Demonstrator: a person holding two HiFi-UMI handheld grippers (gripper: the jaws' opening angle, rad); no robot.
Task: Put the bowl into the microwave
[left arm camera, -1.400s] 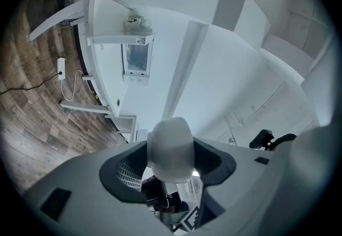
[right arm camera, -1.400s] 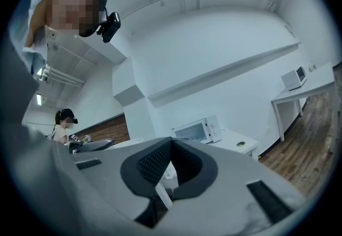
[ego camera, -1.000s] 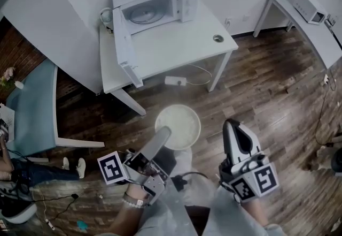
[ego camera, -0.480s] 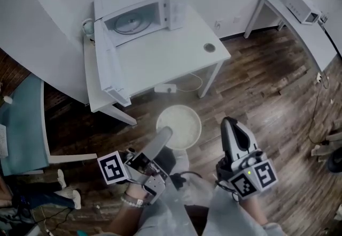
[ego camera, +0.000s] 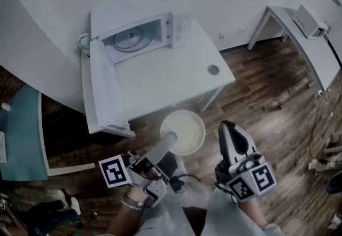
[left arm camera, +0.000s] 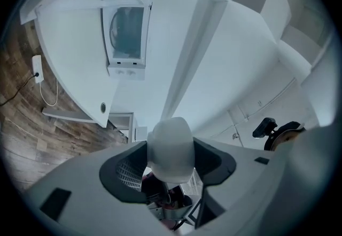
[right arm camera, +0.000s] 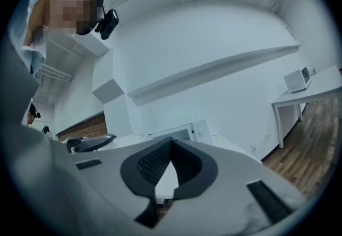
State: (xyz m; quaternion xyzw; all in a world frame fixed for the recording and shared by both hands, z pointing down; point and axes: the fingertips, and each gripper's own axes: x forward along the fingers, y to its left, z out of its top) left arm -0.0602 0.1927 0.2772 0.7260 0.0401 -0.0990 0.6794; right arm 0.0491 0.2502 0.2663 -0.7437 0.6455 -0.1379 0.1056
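The white bowl [ego camera: 184, 130] hangs in front of the table's near edge, and my left gripper [ego camera: 170, 137] is shut on its near rim. In the left gripper view the bowl's rim [left arm camera: 171, 146] fills the gap between the jaws. The white microwave [ego camera: 139, 37] stands at the back left of the white table [ego camera: 171, 77]. Its door [ego camera: 104, 93] swings wide open to the left and the glass turntable [ego camera: 128, 39] shows inside. My right gripper [ego camera: 228, 125] is shut and empty, to the right of the bowl. Its closed jaws [right arm camera: 172, 144] point toward the microwave [right arm camera: 179, 133].
A small round object [ego camera: 213, 69] lies near the table's right corner. A white kettle [ego camera: 83, 42] sits left of the microwave. A second table [ego camera: 299, 31] with a small appliance [ego camera: 309, 21] stands at the right. A teal chair [ego camera: 21, 138] is at the left.
Both grippers and the bowl have moved toward the table. The table and microwave now sit closer and larger in the head view, with the bowl at the table's front edge.
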